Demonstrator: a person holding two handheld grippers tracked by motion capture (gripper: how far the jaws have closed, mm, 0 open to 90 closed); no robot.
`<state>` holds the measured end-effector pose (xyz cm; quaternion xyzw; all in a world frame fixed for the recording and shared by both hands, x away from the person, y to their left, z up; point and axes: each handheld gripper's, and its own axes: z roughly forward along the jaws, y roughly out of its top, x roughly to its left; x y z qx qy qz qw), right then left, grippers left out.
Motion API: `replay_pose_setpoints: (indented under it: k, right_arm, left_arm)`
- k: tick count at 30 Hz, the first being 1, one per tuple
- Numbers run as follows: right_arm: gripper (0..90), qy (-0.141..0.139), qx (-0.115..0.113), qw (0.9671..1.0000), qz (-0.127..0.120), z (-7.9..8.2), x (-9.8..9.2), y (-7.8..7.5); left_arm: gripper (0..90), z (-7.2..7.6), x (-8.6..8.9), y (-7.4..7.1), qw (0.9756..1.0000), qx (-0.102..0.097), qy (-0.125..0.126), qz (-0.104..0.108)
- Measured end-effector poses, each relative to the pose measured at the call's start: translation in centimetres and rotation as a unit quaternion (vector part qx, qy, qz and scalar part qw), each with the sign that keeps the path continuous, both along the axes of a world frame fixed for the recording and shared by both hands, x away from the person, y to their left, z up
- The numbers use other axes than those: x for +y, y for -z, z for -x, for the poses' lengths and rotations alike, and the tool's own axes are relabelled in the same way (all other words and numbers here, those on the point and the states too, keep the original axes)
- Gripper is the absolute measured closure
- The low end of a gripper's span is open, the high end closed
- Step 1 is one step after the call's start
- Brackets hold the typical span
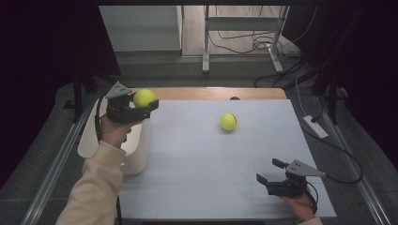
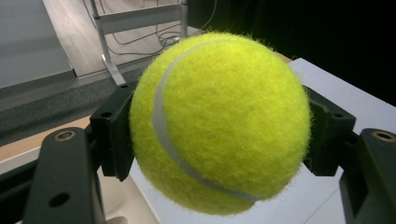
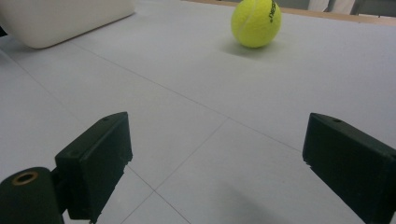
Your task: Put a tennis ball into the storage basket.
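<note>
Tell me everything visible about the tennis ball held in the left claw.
The held ball is a fuzzy yellow-green tennis ball with a curved white seam across its felt. It is round and undented. The left claw is shut on it, one black jaw pressing each side. It hangs in the air above the white bin at the table's left edge.

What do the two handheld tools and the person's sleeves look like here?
Both tools, left tool and right tool, are black, with blocky jaws, a grey three-cornered plate on top and a trailing black cable. The left sleeve is cream-coloured.
</note>
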<state>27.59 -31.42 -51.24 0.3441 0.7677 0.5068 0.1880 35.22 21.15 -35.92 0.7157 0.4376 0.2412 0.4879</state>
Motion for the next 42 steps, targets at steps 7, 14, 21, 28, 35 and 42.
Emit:
replay_pose_setpoints:
  k: [7, 14, 21, 28, 35, 42]
  right_arm:
    - [8.2, 0.000, 0.000, 1.0000, -0.001, 0.0, 0.0, 0.0]
    - [8.2, -0.001, -0.001, 1.0000, -0.001, 0.0, 0.0, 0.0]
    - [8.2, 0.000, -0.001, 1.0000, 0.000, -0.1, 0.0, 0.0]
    - [8.2, 0.000, -0.001, 1.0000, 0.000, -0.1, 0.0, 0.0]
    - [8.3, 0.000, -0.001, 1.0000, 0.000, -0.1, 0.0, 0.0]
    - [8.3, 0.000, -0.001, 1.0000, 0.001, -0.1, 0.1, 0.0]
  left_arm:
    - [26.7, -0.3, 0.5, 0.1, 0.9999, 0.003, -0.011, -0.003]
    - [26.7, -0.6, 1.2, 0.2, 0.9997, 0.006, -0.024, -0.004]
    - [26.6, -1.0, 1.9, 0.4, 0.9992, 0.012, -0.037, -0.005]
    - [26.6, -1.5, 2.9, 0.6, 0.9984, 0.020, -0.053, -0.008]
    - [26.6, -1.8, 3.6, 0.9, 0.9975, 0.027, -0.065, -0.013]
    - [26.6, -2.2, 4.4, 1.1, 0.9963, 0.035, -0.078, -0.015]
